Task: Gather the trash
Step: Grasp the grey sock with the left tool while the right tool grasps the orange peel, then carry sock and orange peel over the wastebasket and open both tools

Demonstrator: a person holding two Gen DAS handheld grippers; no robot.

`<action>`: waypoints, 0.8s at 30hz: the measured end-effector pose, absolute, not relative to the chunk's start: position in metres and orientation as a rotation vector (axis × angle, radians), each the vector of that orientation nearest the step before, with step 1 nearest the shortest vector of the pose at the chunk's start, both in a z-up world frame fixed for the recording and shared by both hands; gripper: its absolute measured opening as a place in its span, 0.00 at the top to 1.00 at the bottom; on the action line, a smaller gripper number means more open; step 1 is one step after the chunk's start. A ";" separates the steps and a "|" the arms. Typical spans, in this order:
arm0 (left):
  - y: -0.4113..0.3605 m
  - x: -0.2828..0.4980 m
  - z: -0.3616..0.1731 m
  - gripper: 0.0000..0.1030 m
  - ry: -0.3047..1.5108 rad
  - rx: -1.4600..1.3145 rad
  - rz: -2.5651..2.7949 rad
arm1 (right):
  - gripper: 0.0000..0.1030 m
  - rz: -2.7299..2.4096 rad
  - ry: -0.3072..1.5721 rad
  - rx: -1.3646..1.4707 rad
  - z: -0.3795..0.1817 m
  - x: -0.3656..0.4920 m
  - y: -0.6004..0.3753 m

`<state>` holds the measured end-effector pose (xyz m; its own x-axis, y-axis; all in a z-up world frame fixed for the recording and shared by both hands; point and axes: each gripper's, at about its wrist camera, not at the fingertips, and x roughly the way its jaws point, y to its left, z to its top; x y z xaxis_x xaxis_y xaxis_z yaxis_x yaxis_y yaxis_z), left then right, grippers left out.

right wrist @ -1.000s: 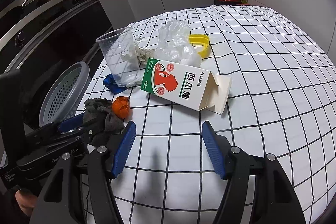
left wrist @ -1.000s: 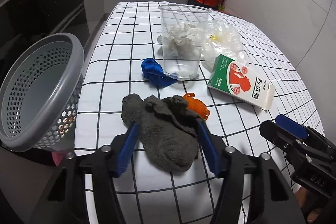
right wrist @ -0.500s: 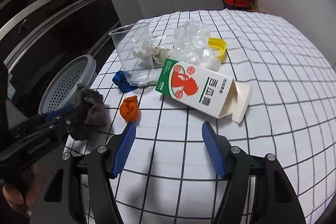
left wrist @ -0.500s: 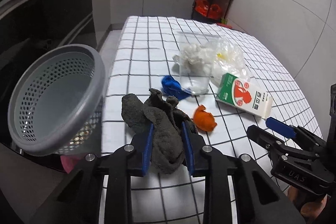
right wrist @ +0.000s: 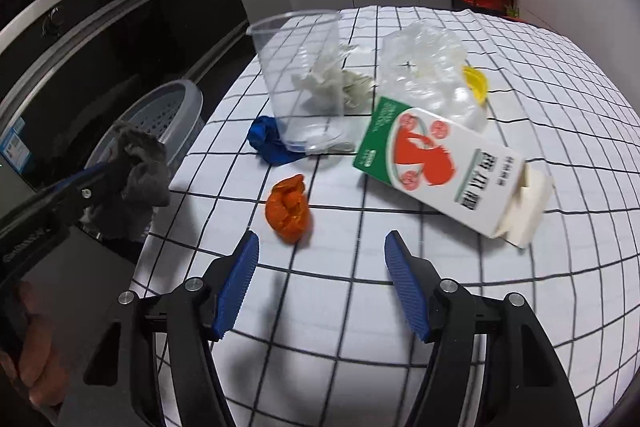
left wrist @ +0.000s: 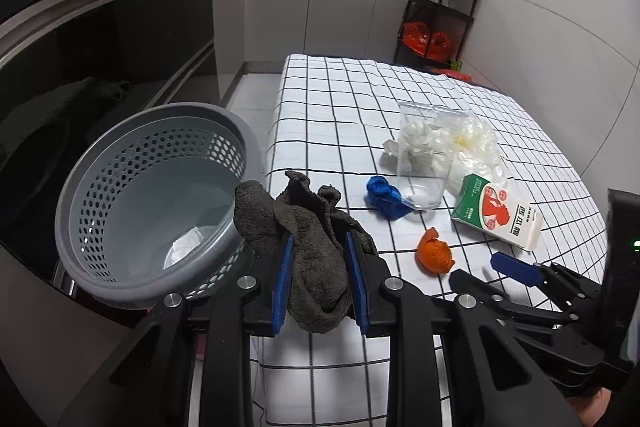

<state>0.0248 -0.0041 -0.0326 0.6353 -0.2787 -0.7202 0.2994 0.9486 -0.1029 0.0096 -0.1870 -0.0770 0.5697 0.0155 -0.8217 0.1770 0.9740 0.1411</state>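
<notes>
Left wrist: left claw (left wrist: 318, 263) pinching rag (left wrist: 308, 239), basket (left wrist: 120, 163) beside

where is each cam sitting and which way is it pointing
Left wrist: sits on the left hand-held gripper, looking forward along its blue fingers shut on the grey rag, toward the grey basket and the checked table; the right hand-held gripper shows at lower right.
Right wrist: sits on the open right hand-held gripper, facing the orange peel and milk carton; the left hand-held gripper and a hand show at left.
Shared: rag, basket, peel, carton, clear cup, blue scrap.
</notes>
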 end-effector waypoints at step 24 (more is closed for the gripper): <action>0.045 0.041 -0.027 0.75 0.795 -0.003 -0.197 | 0.80 -0.007 0.926 0.104 -0.060 0.050 -0.143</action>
<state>0.0410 0.0448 -0.0275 0.6827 -0.1773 -0.7089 0.1748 0.9816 -0.0771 0.0502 -0.1428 -0.0601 0.6011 0.0389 -0.7982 0.0510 0.9949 0.0869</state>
